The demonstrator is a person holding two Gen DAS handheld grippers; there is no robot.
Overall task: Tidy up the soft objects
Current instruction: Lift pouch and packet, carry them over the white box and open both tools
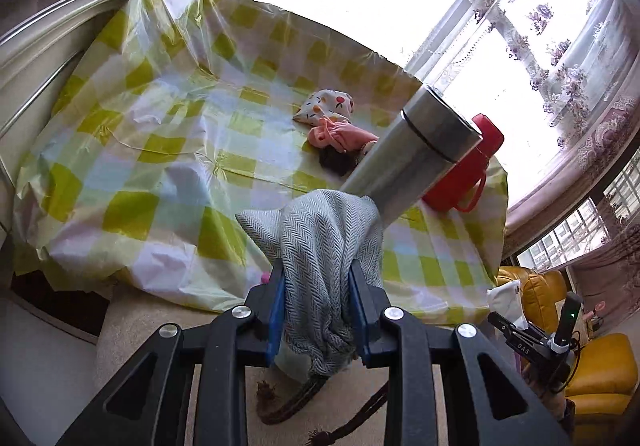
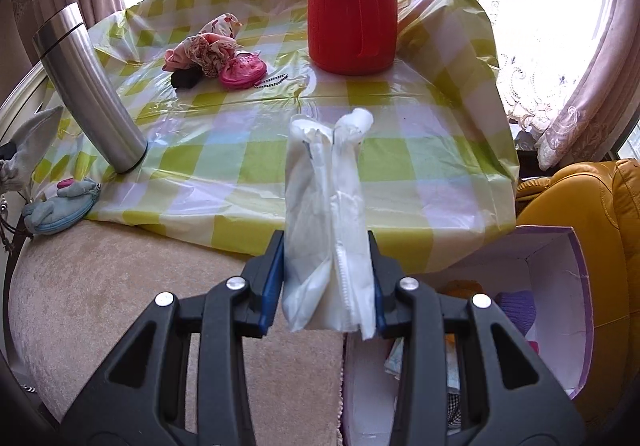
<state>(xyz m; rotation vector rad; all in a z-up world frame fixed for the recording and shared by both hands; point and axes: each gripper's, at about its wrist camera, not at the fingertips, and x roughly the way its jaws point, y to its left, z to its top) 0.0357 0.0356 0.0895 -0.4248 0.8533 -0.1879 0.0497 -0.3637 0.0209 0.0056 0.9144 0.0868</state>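
The left gripper (image 1: 316, 302) pinches a grey scarf (image 1: 324, 242) and the right gripper (image 2: 326, 288) clamps a tissue pack (image 2: 328, 230), apparently bound for the box (image 2: 576, 286)

The left gripper (image 1: 318, 286) clamps grey herringbone knit cloth (image 1: 324, 246), pointing twelve o'clock; the right gripper (image 2: 328, 278) pinches a white plastic-wrapped tissue pack (image 2: 328, 230).

Right gripper (image 2: 326, 278) clamped on a white tissue pack (image 2: 328, 230) at lower centre of the frame.

Beyond it lay a checked tablecloth (image 2: 420, 165) with a red flask (image 2: 352, 5) at the top, a steel tumbler (image 2: 90, 93) at left, a heap of small cloth items (image 2: 208, 49) beside a pink pouch (image 2: 242, 71), and a blue pouch (image 2: 60, 205) at the left edge. An open box (image 2: 560, 286) sat at lower right.
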